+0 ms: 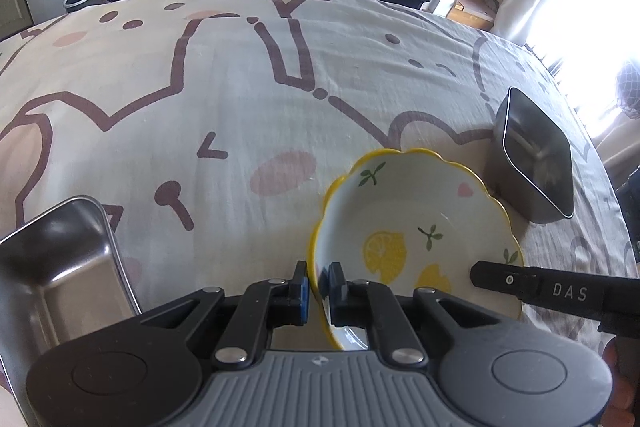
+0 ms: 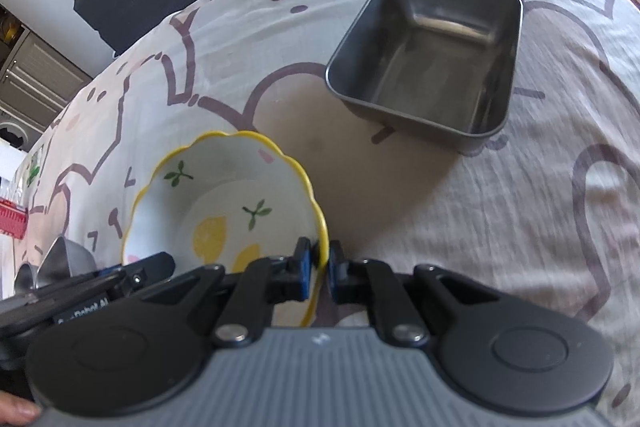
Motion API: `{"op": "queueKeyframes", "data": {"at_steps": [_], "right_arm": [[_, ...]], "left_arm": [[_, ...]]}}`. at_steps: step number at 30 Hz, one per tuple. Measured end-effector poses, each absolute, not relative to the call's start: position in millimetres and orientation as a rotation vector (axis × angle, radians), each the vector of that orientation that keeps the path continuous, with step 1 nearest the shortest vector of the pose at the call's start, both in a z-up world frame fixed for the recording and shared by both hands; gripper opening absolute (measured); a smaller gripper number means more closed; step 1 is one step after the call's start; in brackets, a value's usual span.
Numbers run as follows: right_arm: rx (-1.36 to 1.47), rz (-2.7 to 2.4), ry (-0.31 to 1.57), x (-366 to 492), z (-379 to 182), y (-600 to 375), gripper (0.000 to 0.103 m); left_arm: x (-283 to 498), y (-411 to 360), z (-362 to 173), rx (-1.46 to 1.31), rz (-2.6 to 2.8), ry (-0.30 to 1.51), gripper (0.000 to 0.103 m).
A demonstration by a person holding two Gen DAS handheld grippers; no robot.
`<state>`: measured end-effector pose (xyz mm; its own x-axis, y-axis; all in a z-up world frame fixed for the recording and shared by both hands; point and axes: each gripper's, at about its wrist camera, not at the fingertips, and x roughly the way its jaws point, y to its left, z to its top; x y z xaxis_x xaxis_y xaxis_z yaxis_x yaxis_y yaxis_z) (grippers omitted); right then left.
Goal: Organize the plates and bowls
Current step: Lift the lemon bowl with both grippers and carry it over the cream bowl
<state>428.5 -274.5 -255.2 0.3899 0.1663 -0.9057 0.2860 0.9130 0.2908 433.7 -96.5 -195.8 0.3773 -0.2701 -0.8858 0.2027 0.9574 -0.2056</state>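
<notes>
We have both tongs clamped on the lemon bowl [image 1: 416, 227]: left tongs [image 1: 318, 281] on its left rim, right tongs [image 2: 318, 265] opposite. Steel tray [image 2: 428, 55] lies ahead-right, nearer the right hand.

Glossy glazed ceramic bowl [image 1: 416, 227] with a yellow rim; two metal trays [image 2: 428, 55], brushed and dully reflective; soft, creased printed cloth [image 1: 200, 107], matt, over what is probably a tabletop.

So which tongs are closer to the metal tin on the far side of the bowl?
Right. The right tongs clamp the bowl rim on the side facing the tin; the left tongs clamp the opposite rim, farther away.
</notes>
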Motion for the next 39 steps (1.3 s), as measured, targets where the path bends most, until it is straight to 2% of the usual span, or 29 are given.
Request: {"op": "queueKeyframes", "data": {"at_steps": [9,21,39], "right_arm": [[0.425,-0.064,1.168,423,-246,-270,0.010],[0.420,-0.010,1.055,396,-201,-270,0.010],[0.405,0.126,0.926,331,-138,-228,0.010]], "left_arm": [[427,-97,-179,-0.051,-0.290,1.086,0.010],[394,-83,-127,-0.078,-0.315,0.974,0.008],[313,-14,-69,-0.168,-0.251,0.880,0.009]]}}
